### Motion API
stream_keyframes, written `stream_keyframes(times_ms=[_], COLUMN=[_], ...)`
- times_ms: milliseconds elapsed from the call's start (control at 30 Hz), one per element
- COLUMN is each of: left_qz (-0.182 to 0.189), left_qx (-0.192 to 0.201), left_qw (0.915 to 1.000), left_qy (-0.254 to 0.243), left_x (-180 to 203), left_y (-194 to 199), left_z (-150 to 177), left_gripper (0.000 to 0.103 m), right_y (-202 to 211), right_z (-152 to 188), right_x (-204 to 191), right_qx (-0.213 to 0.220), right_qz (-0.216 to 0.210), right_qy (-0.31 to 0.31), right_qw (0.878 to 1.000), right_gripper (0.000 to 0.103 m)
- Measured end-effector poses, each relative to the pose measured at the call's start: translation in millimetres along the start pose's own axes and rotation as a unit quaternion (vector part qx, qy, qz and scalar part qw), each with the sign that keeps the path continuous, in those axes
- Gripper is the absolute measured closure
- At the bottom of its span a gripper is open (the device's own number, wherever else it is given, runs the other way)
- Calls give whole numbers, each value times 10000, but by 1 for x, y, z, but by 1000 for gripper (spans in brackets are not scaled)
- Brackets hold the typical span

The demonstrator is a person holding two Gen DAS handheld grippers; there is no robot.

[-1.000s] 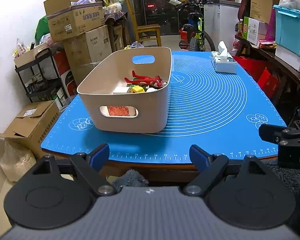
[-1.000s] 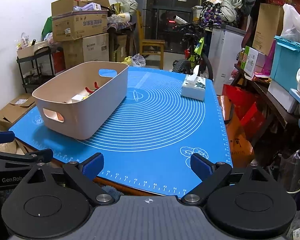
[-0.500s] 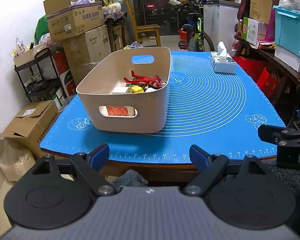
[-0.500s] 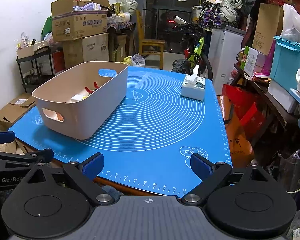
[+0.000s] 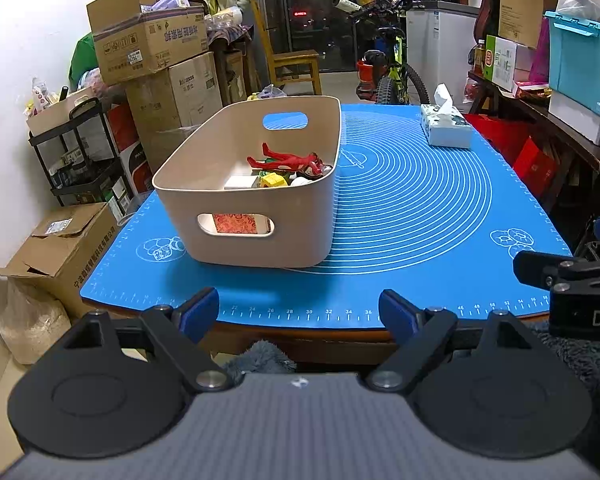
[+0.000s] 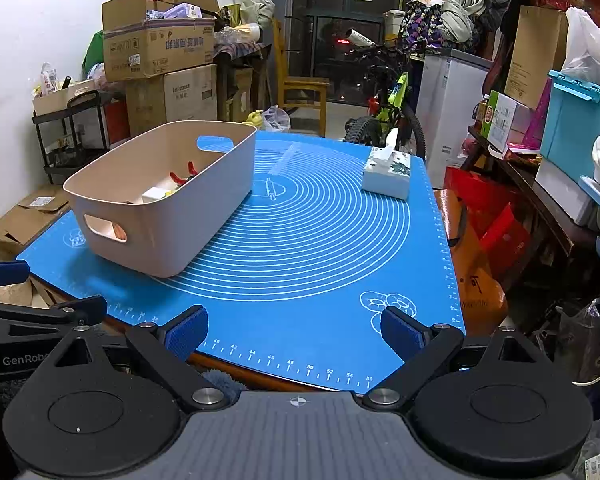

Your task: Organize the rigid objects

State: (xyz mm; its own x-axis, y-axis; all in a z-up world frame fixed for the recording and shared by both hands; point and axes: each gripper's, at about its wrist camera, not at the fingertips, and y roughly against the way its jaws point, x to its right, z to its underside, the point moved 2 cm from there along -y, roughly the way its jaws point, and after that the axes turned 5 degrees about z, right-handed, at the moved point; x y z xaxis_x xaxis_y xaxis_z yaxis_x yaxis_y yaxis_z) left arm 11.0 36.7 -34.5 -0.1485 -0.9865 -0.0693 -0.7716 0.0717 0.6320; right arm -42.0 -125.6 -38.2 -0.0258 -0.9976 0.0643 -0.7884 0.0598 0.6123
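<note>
Cluttered storeroom; blue silicone mat (image 5: pixel 412 216) covers table. Beige plastic bin (image 5: pixel 252 216) sits left-centre, holding red toy figure (image 5: pixel 288 159) and small blocks. Left gripper (image 5: pixel 300 312) and right gripper (image 6: pixel 294 332) hover at near edge, jaws apart, empty. Bin judged rigid, light; take by handle cut-outs.

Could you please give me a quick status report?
Left gripper and right gripper open, empty. Toys in beige bin. Tissue box alone on mat.
</note>
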Motion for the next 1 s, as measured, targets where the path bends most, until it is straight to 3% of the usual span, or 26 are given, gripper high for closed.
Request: stream_keyframes(times_ms=[1000], left_qz=[14], left_qx=[22], left_qw=[10000], left_qy=[-25], left_x=[1], left_y=[2], left_z=[-4], left_gripper=[16], right_y=[-2], right_z=[3], right_x=[-3], right_qx=[-27], right_qz=[9], right_qy=[-36], right_qw=[10000], right_gripper=[9])
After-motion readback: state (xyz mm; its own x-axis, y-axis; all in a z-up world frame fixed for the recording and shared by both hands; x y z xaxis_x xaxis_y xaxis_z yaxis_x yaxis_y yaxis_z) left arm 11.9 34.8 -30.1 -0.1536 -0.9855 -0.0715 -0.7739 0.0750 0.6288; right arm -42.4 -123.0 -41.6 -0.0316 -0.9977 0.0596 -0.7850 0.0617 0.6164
